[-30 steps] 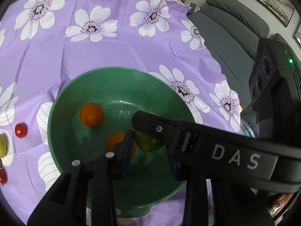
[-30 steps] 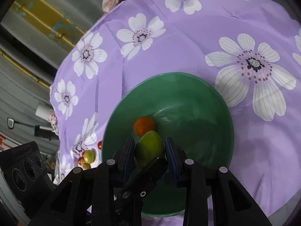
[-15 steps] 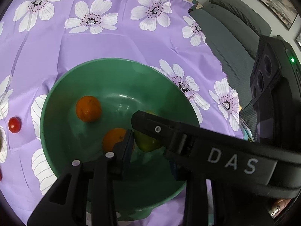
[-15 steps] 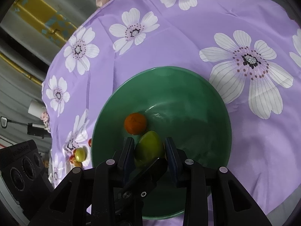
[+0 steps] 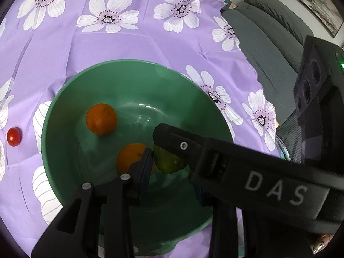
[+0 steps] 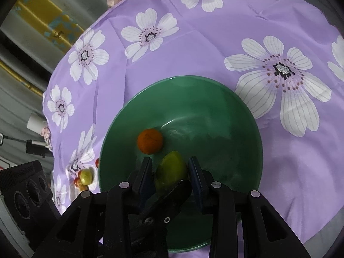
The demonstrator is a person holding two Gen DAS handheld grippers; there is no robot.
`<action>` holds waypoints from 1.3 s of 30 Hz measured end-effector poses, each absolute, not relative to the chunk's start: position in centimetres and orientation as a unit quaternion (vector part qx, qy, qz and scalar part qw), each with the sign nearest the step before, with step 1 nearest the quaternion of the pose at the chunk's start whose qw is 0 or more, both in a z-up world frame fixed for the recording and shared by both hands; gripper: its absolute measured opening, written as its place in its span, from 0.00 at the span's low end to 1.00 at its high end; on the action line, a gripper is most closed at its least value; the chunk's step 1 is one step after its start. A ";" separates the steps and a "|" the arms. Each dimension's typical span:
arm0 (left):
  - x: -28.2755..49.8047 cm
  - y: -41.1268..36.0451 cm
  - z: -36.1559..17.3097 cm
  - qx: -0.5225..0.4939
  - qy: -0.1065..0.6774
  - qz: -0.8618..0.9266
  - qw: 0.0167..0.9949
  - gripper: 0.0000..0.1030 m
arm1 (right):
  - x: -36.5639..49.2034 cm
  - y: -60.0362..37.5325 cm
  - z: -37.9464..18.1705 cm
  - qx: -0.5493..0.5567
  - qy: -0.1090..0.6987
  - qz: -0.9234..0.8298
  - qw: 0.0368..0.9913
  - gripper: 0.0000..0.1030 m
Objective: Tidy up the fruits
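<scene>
Since the earlier frame the green bowl point(image 6: 247, 129) is being approached, the left gripper point(image 5: 172, 172) being held spread while the smooth, firm, slippery green fruit point(image 6: 171, 169) is being pinched across its middle by the right gripper point(image 6: 171, 167) above the bowl floor.

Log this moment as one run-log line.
right gripper: shut on green fruit | over green bowl | bowl holds two oranges | left gripper: open

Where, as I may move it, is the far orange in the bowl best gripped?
Probably across its middle, from above: the far orange is round, alone on the green bowl's floor; its sloped walls block a sideways reach. The right gripper holds a green fruit.
</scene>
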State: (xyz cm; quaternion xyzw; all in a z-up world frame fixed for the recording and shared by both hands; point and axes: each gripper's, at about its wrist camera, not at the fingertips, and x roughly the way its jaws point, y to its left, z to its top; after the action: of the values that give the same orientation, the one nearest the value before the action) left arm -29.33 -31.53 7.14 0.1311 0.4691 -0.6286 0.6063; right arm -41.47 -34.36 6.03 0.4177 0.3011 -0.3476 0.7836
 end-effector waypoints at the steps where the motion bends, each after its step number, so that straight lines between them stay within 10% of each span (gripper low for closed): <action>1: -29.3 -31.5 7.1 0.131 0.468 -0.628 0.607 0.34 | -41.4 -34.4 6.0 0.417 0.302 -0.348 0.783 0.35; 17: -24.2 -23.7 10.6 0.093 0.411 -0.589 0.690 0.58 | -40.3 -32.6 7.8 0.370 0.278 -0.367 0.807 0.37; 21: -21.1 -19.8 11.6 0.083 0.392 -0.537 0.742 0.68 | -38.5 -31.5 8.1 0.341 0.284 -0.364 0.819 0.52; 39: -12.2 -12.2 7.9 0.037 0.446 -0.400 0.800 0.68 | -31.6 -25.7 7.6 0.243 0.308 -0.315 0.864 0.68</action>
State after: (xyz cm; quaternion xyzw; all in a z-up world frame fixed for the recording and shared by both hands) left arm -12.23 -12.17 7.93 0.0373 0.4457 -0.3996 0.8002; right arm -31.62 -25.74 7.57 0.2434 0.3078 -0.3149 0.8642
